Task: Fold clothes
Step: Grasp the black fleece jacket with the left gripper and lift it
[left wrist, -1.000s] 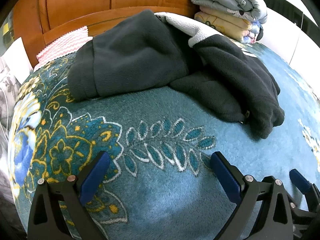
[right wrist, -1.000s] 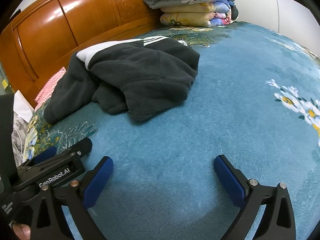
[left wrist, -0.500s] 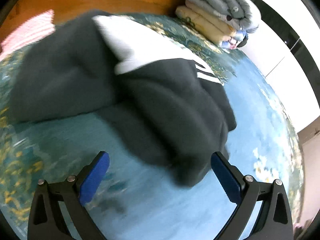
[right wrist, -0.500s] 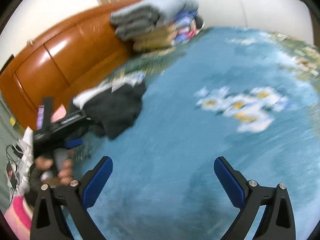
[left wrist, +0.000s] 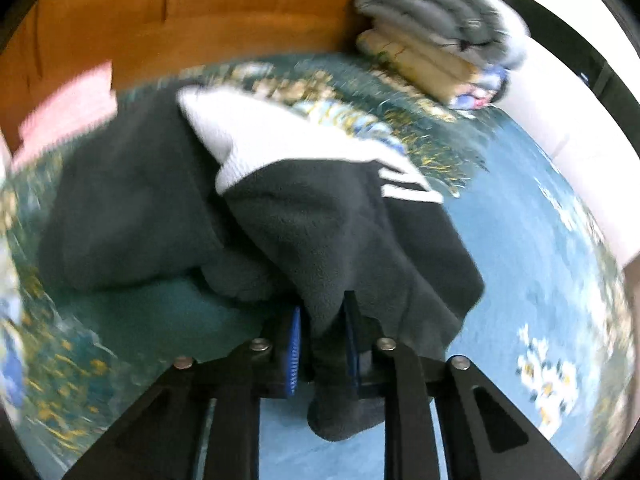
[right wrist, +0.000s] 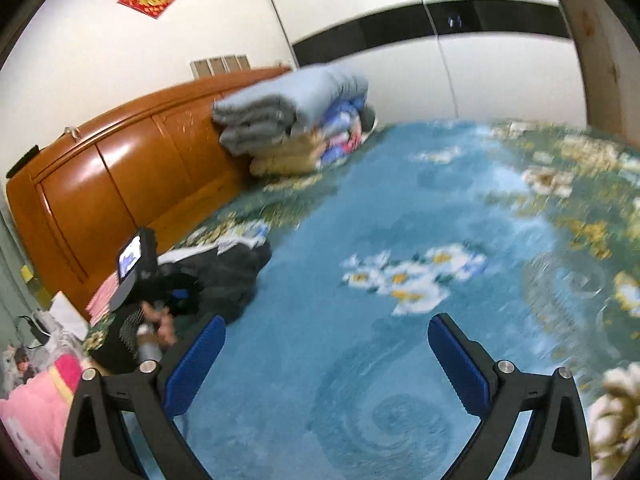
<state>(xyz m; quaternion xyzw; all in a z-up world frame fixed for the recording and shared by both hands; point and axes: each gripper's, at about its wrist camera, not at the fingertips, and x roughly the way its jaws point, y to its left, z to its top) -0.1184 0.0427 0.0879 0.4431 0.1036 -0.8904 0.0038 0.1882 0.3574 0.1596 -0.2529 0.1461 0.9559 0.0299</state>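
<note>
Early stage. Dark fleece garment (left wrist: 168, 208) lies crumpled, unfolded, on the bed (right wrist: 320, 360) near the headboard (right wrist: 100, 184). Left gripper (left wrist: 322, 344) fingers narrow, pinching its near edge. Right gripper (right wrist: 326, 360) fingers wide, empty. All folding remains.

Open blue blanket (right wrist: 460, 208) extends from 12 to 3 o'clock of the right gripper (right wrist: 326, 354). At 10 o'clock, the dark fleece garment (right wrist: 224, 276) and left gripper (left wrist: 322, 344) obstruct. Folded quilts (right wrist: 296, 120) and wooden headboard (right wrist: 120, 172) block 11 o'clock.
</note>
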